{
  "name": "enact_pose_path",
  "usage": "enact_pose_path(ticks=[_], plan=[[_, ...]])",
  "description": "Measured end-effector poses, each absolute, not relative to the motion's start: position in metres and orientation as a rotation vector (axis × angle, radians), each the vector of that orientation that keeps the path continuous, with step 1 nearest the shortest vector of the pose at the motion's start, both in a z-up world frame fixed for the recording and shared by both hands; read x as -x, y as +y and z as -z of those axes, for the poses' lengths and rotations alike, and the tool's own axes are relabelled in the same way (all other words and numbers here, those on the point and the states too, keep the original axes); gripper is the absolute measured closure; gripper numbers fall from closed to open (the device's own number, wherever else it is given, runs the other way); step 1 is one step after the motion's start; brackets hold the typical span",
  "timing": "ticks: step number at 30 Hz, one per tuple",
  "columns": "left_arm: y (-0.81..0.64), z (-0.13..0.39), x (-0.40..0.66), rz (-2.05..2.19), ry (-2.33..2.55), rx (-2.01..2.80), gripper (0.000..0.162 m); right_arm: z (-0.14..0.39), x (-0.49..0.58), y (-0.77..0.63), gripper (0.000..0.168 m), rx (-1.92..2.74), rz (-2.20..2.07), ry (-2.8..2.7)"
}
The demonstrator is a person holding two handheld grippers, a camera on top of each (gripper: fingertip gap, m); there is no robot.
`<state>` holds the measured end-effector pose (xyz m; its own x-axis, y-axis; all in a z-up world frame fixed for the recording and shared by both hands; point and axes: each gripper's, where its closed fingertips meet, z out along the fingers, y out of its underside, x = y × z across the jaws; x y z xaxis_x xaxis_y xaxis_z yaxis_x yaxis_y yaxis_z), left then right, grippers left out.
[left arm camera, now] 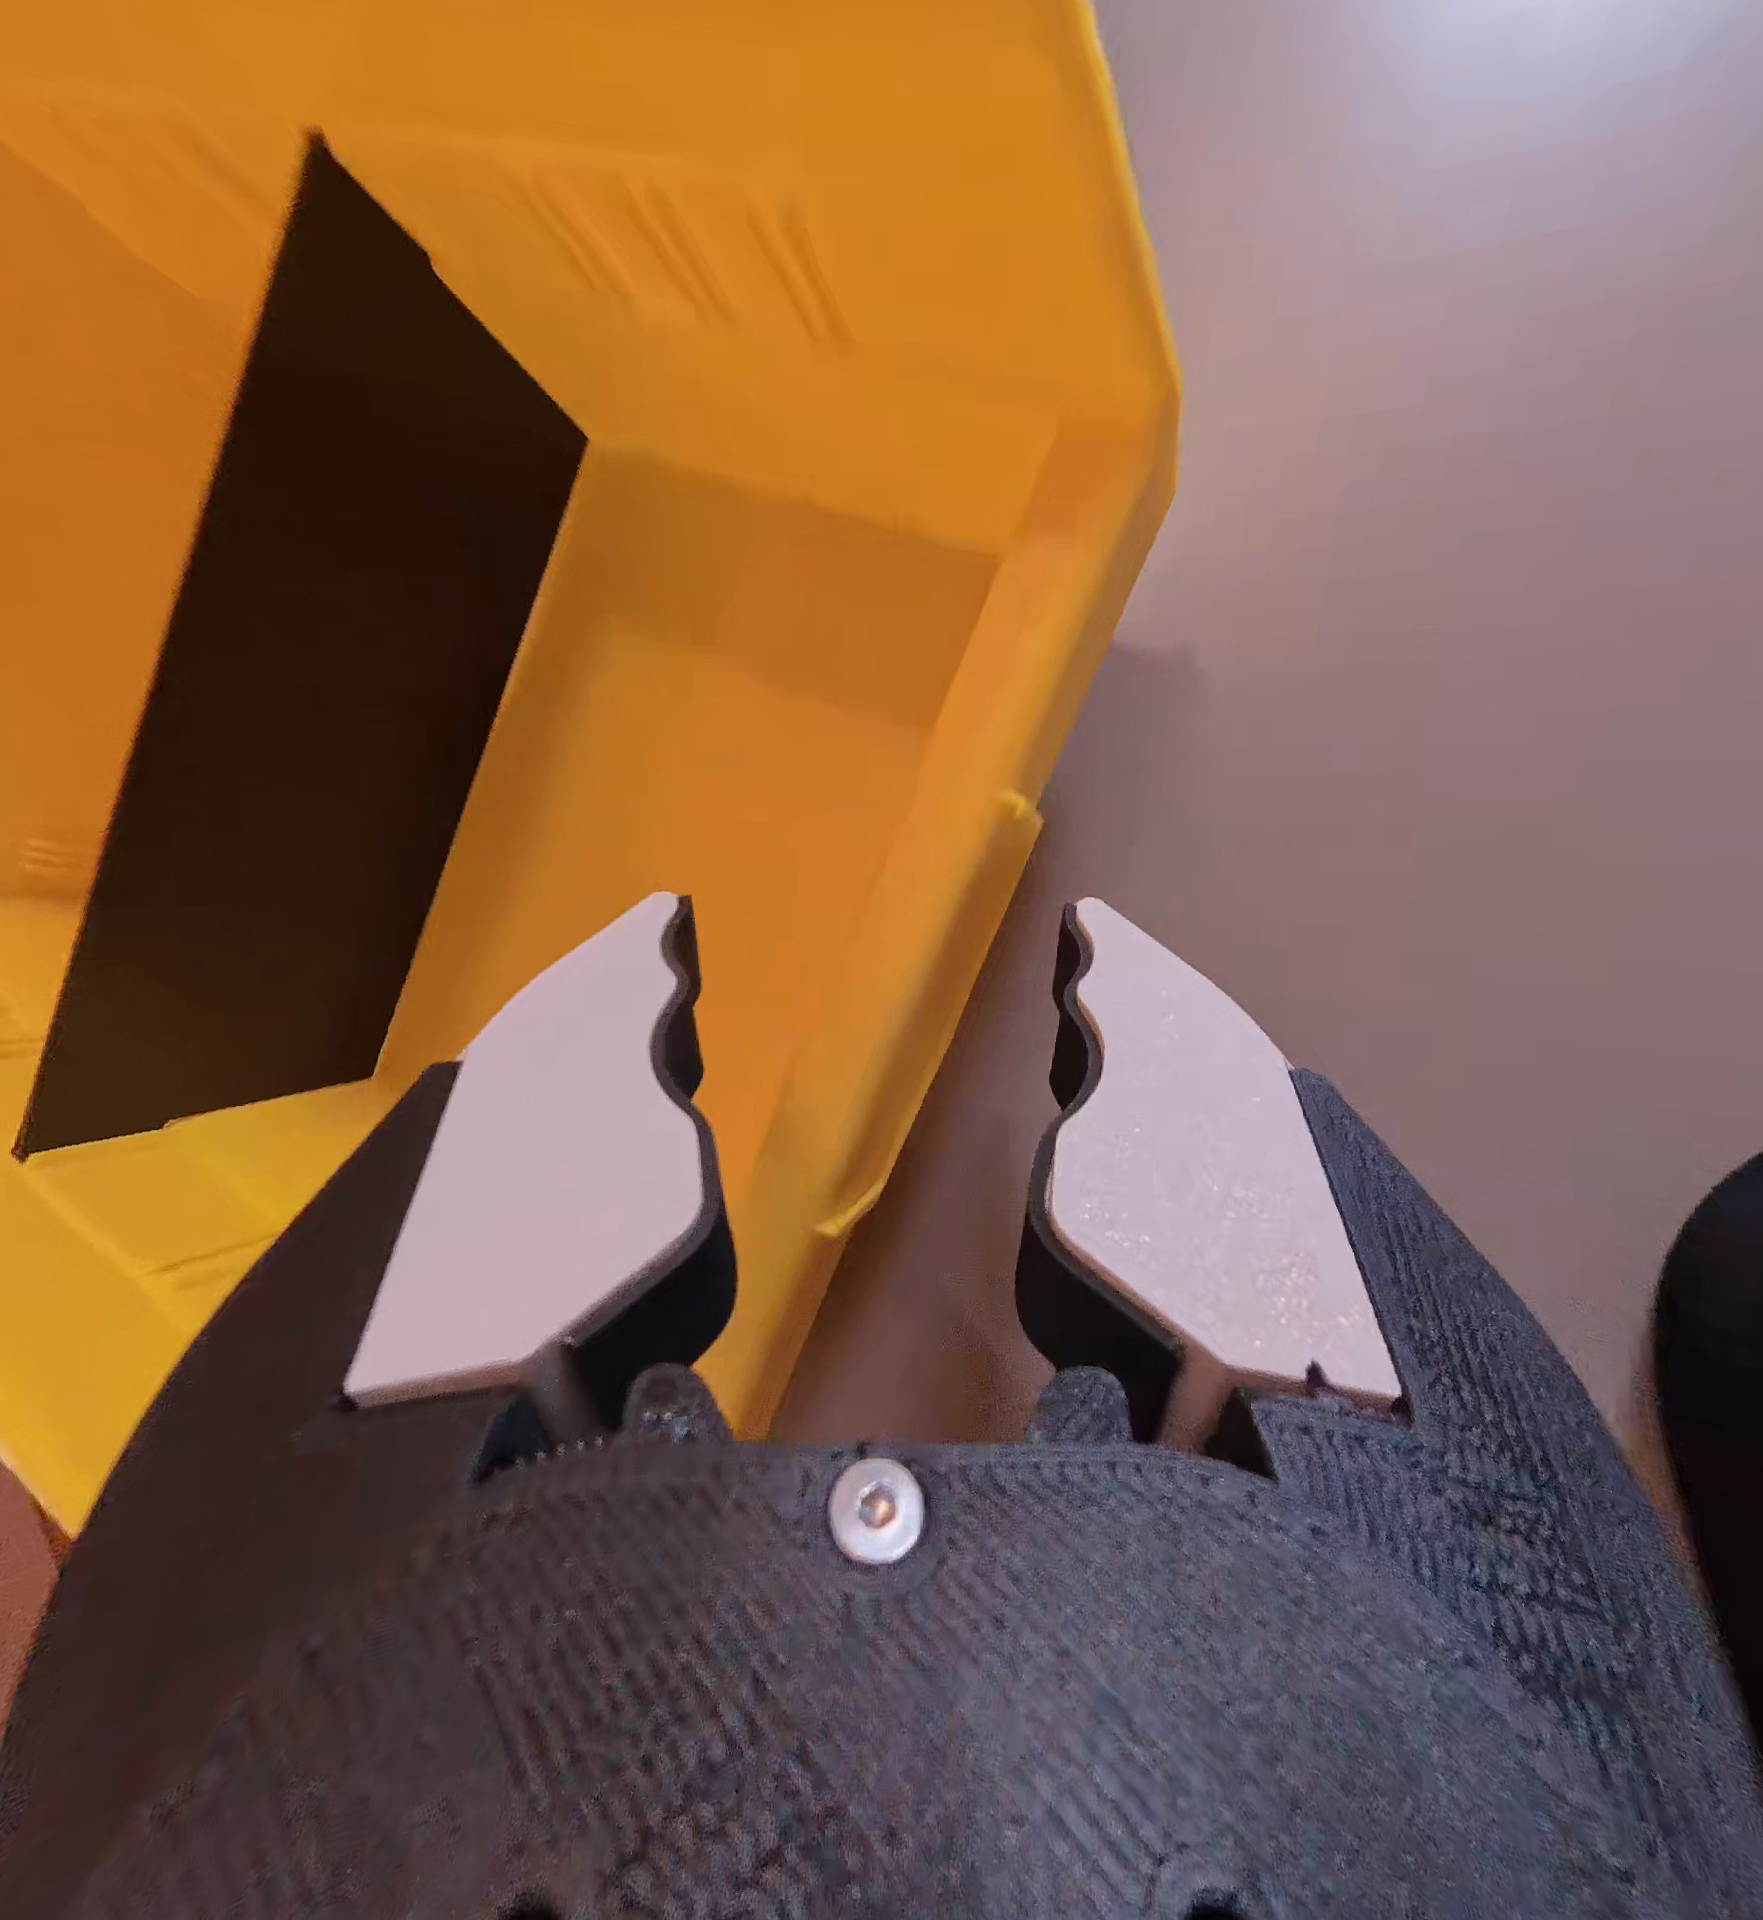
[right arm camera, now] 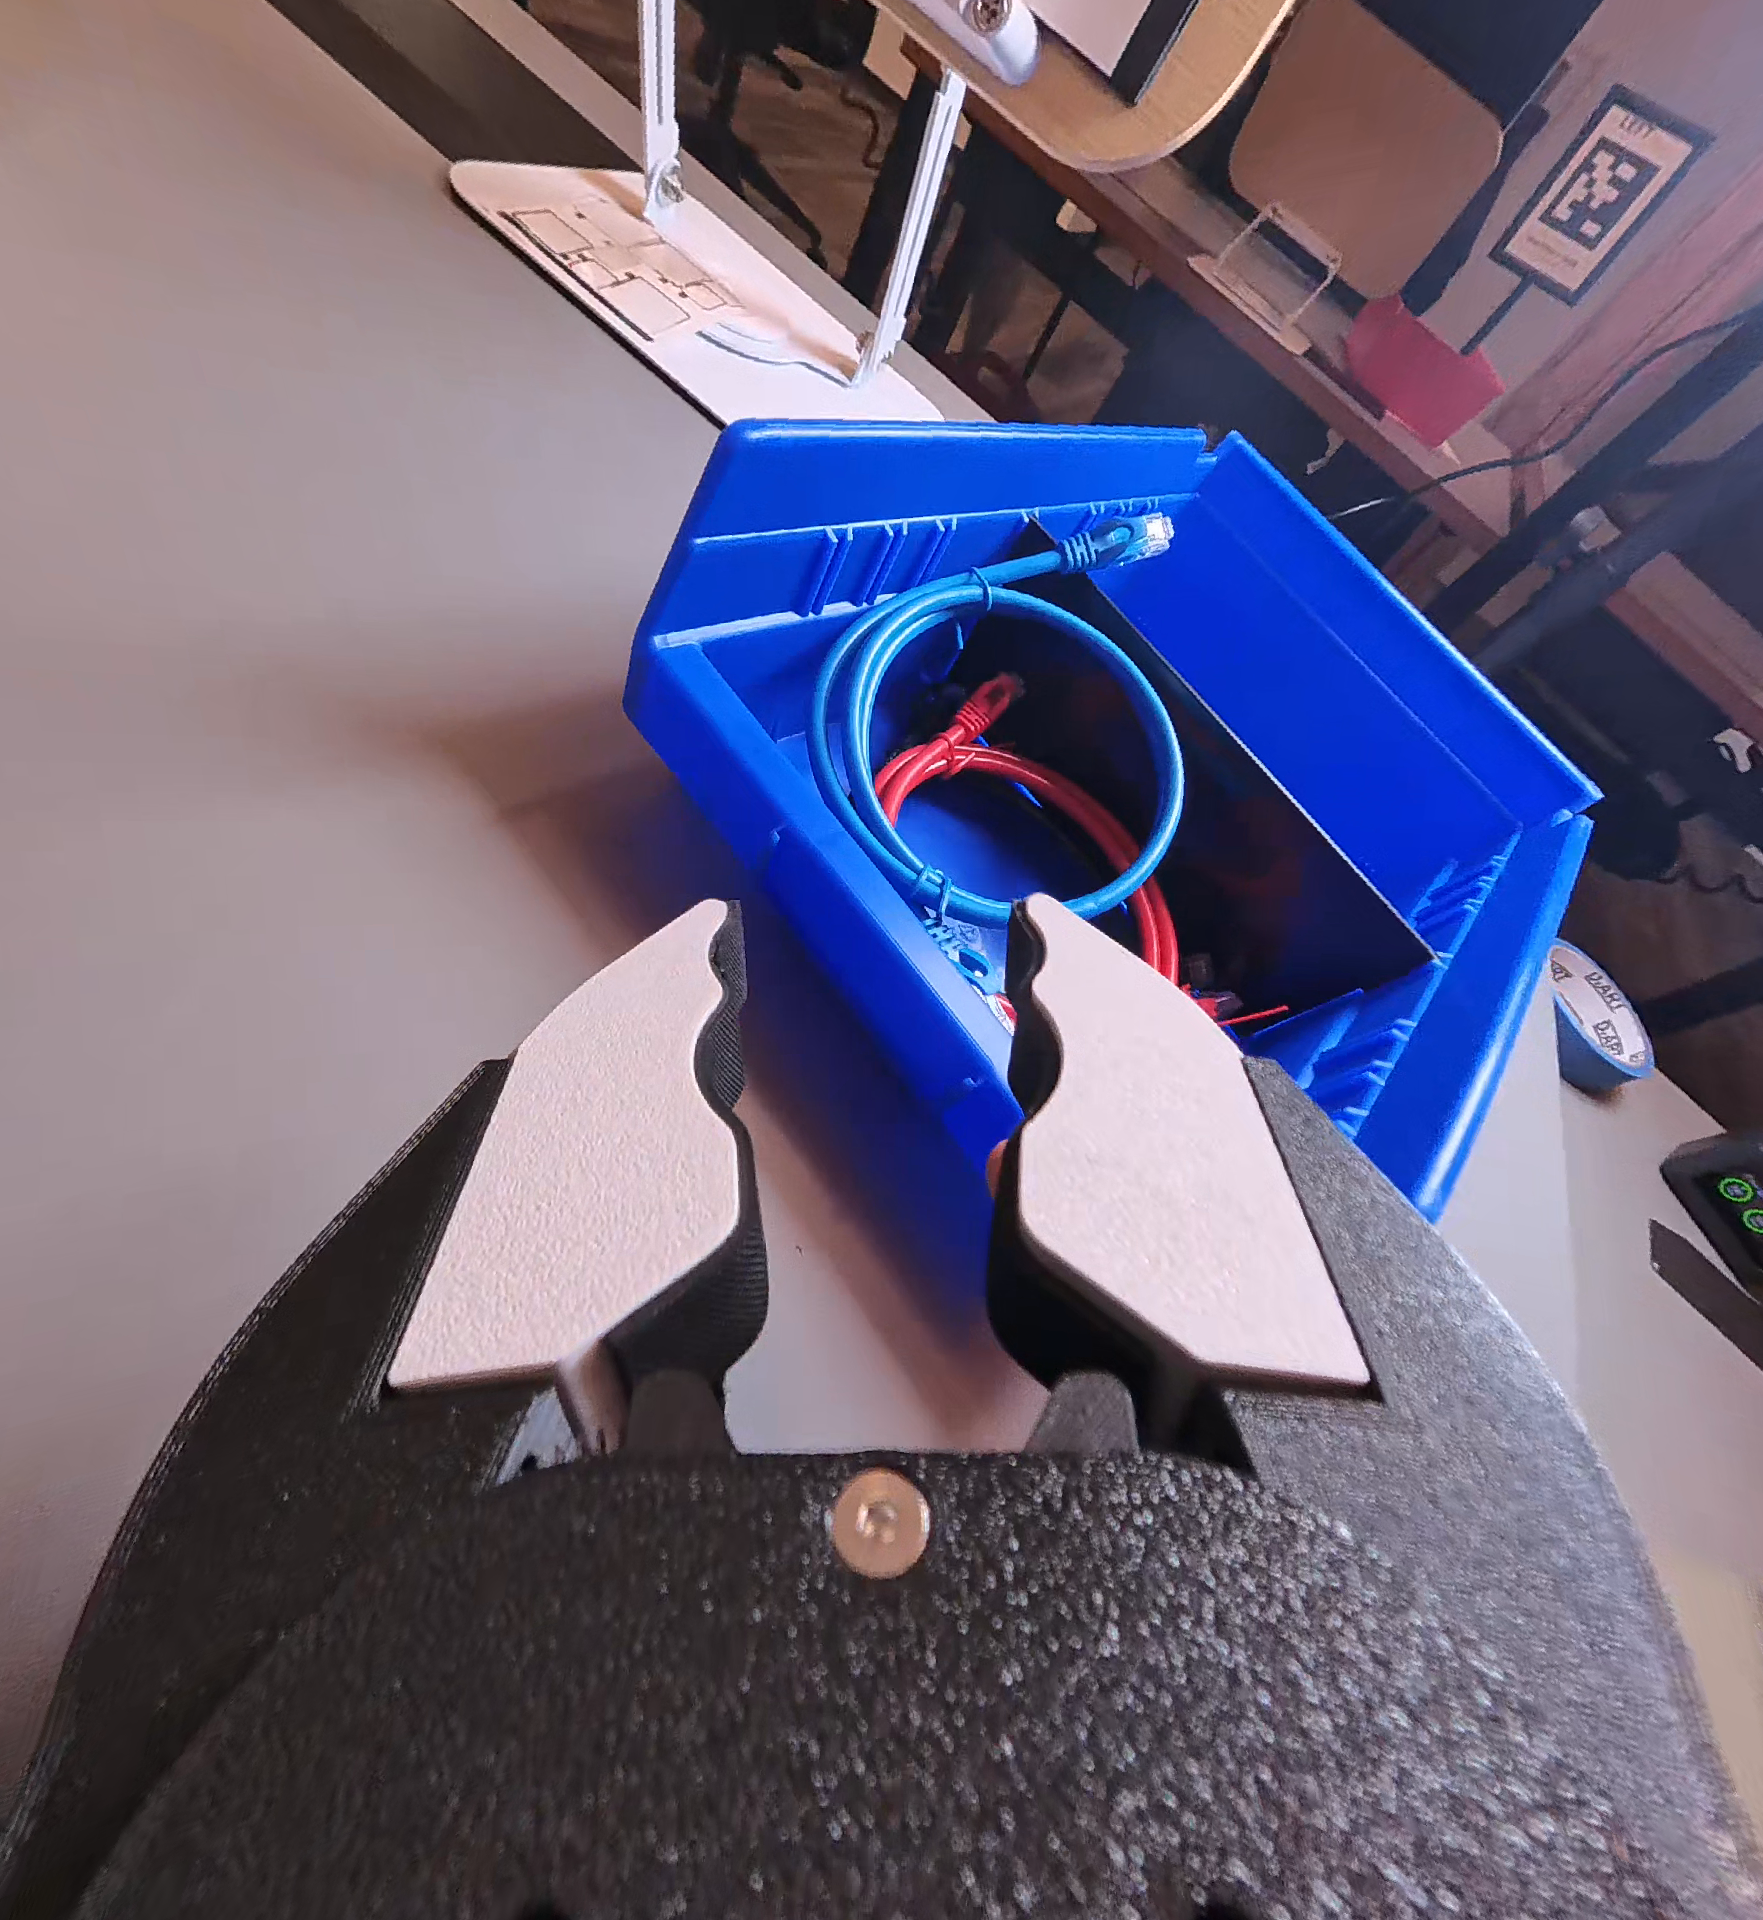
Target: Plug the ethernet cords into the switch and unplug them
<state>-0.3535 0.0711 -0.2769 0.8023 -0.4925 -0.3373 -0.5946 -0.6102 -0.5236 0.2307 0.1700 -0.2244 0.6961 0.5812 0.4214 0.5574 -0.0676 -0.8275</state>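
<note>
Right tongs [right arm camera: 872, 940] gaped empty just short of the blue bin [right arm camera: 1303, 665]; coiled blue cord [right arm camera: 1002, 748] lay inside, dead ahead. Left tongs [left arm camera: 877, 935] open too.

Blue bin [right arm camera: 1313, 665] top open, cables [right arm camera: 1002, 748] fill btm, black divider [right arm camera: 1272, 790] blocks rt

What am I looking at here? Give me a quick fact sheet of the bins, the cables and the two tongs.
Left tongs: open, empty, over the yellow bin's edge
Yellow bin: black divider panel inside; no cables visible
Right tongs: open, empty, pointing at the blue bin
Blue bin: on the table
Blue cable: coiled in the blue bin
Red cable: coiled beneath the blue one
Switch: not visible
</note>
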Motion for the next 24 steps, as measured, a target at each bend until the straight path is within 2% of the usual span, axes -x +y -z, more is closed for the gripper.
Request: enact_pose_path(ticks=[1,4,9,15,20,24], plan=[[0.07,0.283,0.358,-0.23,0.835,2.384,0.096,0.224,-0.232,0.17,0.12,1.722,-0.029,-0.911],[0.067,0.3,0.368,-0.283,0.935,2.481,0.099,0.221,-0.233,0.17,0.121,1.712,-0.043,-0.884],[0.067,0.305,0.364,-0.197,0.974,2.515,0.121,0.218,-0.23,0.171,0.124,1.687,-0.079,-0.873],[0.064,0.308,0.36,-0.081,0.994,2.471,0.131,0.224,-0.227,0.173,0.126,1.693,-0.056,-0.894],[0.058,0.307,0.352,-0.115,1.035,2.433,0.132,0.223,-0.236,0.175,0.126,1.703,0.024,-0.869],[0.043,0.307,0.309,-0.083,1.151,2.379,0.132,0.202,-0.26,0.176,0.126,1.677,0.168,-0.787]])
